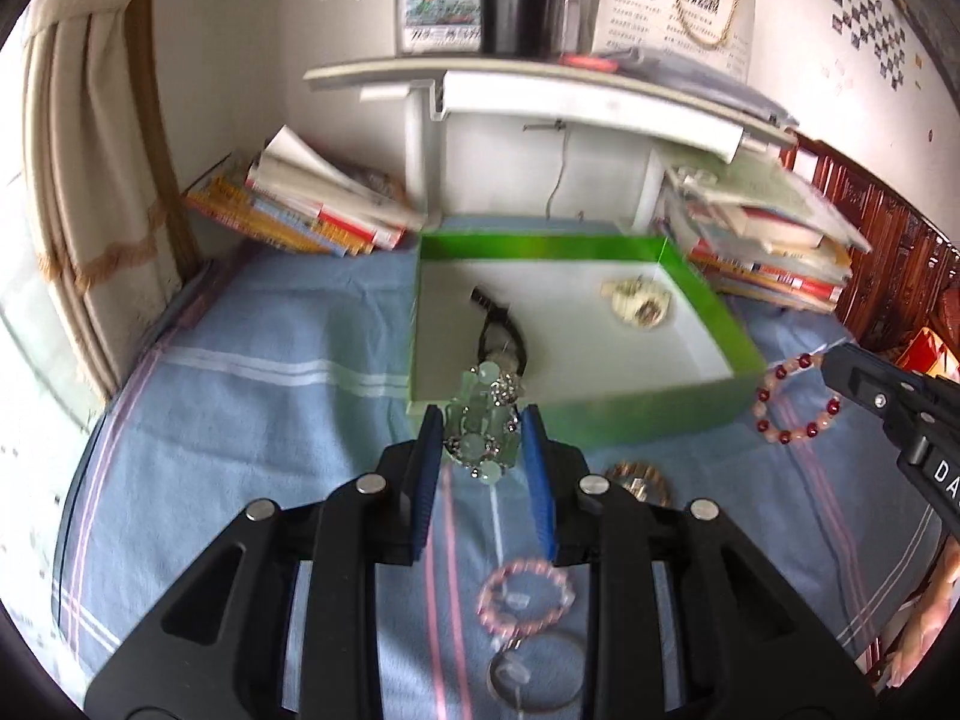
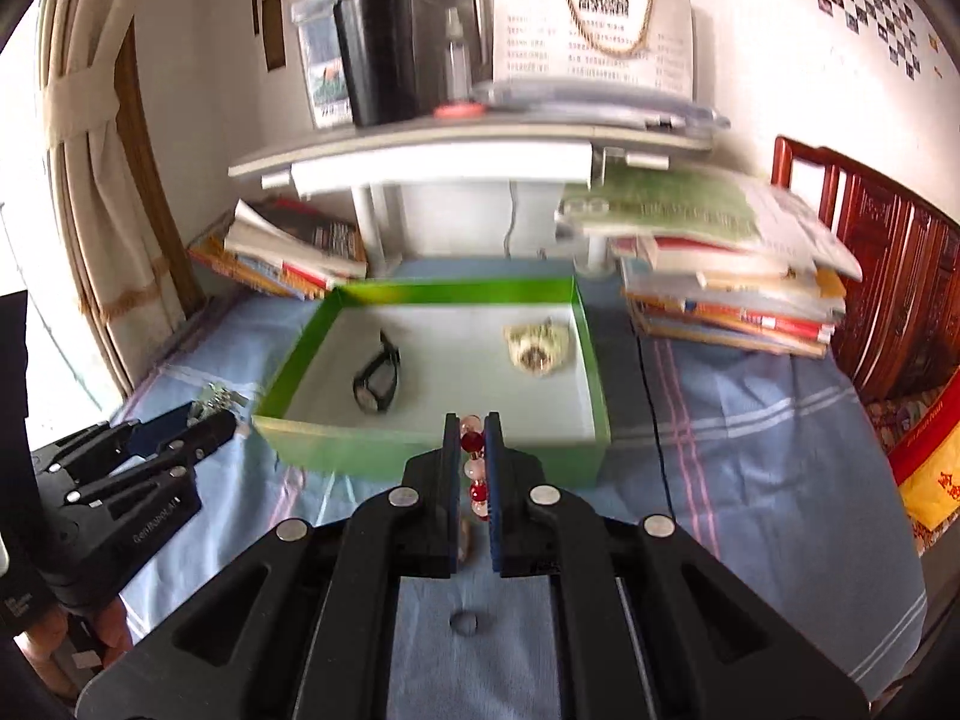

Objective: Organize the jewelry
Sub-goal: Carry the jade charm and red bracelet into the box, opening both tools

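Left gripper (image 1: 483,438): we see its blue pads pinching a pale green bead cluster (image 1: 483,429), held just short of the near wall of the green box (image 1: 690,276). Right gripper (image 2: 473,450): jaws nearly together, clamped on a red-and-pink bead bracelet (image 2: 474,468) hanging between them, also at the near wall.

Only the left wrist view shows three pieces on the blue cloth (image 1: 270,390): a pink bead bracelet (image 1: 525,597), a thin bangle (image 1: 537,681) and a gold piece (image 1: 639,480). The right wrist view alone shows a small ring (image 2: 463,621).

Two items in the box: a black watch (image 2: 378,375) and a cream piece (image 2: 536,347).
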Available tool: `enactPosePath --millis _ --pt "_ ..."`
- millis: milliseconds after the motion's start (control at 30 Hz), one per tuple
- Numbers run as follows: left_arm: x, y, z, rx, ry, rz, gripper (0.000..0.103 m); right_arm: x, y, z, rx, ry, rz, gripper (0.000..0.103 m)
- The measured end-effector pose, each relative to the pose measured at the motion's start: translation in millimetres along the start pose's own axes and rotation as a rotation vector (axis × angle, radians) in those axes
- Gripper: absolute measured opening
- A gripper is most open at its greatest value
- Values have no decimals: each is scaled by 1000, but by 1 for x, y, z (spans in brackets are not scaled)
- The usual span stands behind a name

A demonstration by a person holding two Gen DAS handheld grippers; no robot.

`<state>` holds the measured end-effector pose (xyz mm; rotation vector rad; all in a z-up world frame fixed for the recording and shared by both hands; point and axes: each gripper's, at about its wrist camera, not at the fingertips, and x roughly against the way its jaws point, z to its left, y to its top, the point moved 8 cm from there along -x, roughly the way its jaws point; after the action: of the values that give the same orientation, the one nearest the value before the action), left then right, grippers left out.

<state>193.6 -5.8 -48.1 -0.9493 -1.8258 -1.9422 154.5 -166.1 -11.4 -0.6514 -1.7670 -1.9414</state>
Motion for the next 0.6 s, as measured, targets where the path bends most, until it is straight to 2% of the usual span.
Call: enactPosePath --millis 133,233,333,467,500,533,567,600 --pt "-22 41 -14 -1 -69 -6 27 -24 37 -3 -28 3 -27 8" --pt "-54 57 -19 -2 -65 33 27 -59 45 -7 -51 -6 4 8" --pt "-92 55 -17 12 -38 106 27 -101 34 -12 -91 -13 78 8" --pt "-130 35 -15 12 -7 203 27 -139 14 -17 -100 -40 145 9" --pt "-135 32 -14 11 2 213 28 -144 10 -18 -101 -39 160 12" --pt "-135 29 -12 12 6 214 30 -146 6 -19 -107 -28 169 22" --pt "-133 27 -11 17 4 210 36 -146 5 -21 -113 -23 170 35" --pt "-129 27 -9 19 4 199 45 -141 3 -23 -121 -23 162 42"
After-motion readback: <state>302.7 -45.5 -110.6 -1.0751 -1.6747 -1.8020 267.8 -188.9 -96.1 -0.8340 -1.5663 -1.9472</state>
